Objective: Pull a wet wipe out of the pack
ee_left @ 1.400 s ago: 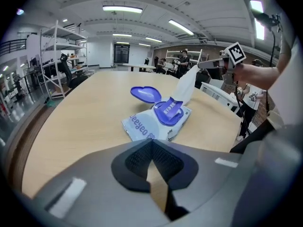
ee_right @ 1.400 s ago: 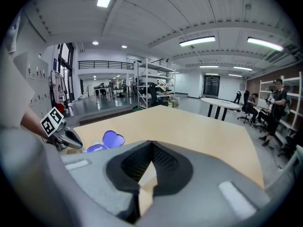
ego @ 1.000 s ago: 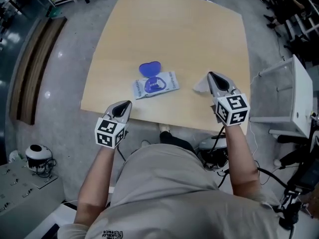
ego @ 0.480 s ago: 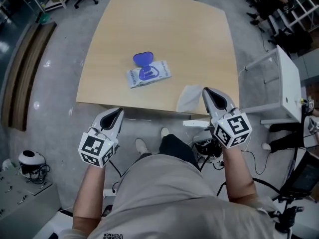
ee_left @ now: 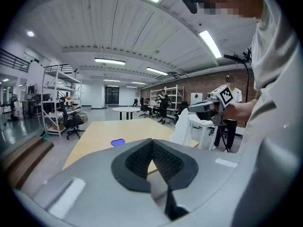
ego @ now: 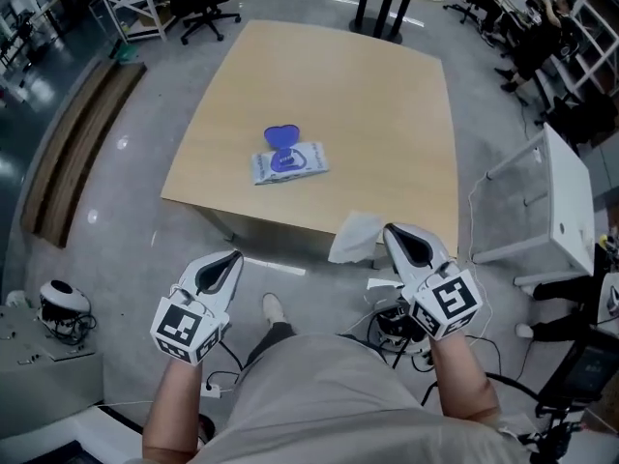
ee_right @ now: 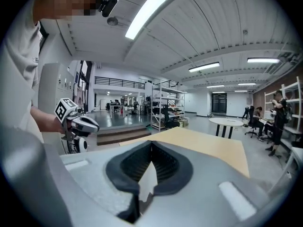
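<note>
Wet wipe [ego: 354, 239]: white, crumpled, hanging by the table's near edge, well apart from the pack. It is pinched in the right gripper [ego: 395, 240], whose jaws are closed on it; a white corner shows between them in the right gripper view. Pack [ego: 290, 163] lies flat on the wooden table [ego: 368, 95], at 11 o'clock from the wipe, blue heart-shaped lid [ego: 281, 138] flipped open. Left gripper [ego: 230, 259] has its jaws together, holding nothing, at 7 o'clock from the pack. White cabinet [ego: 556, 201] at 3 o'clock, office chair [ego: 208, 3] at 11.
</note>
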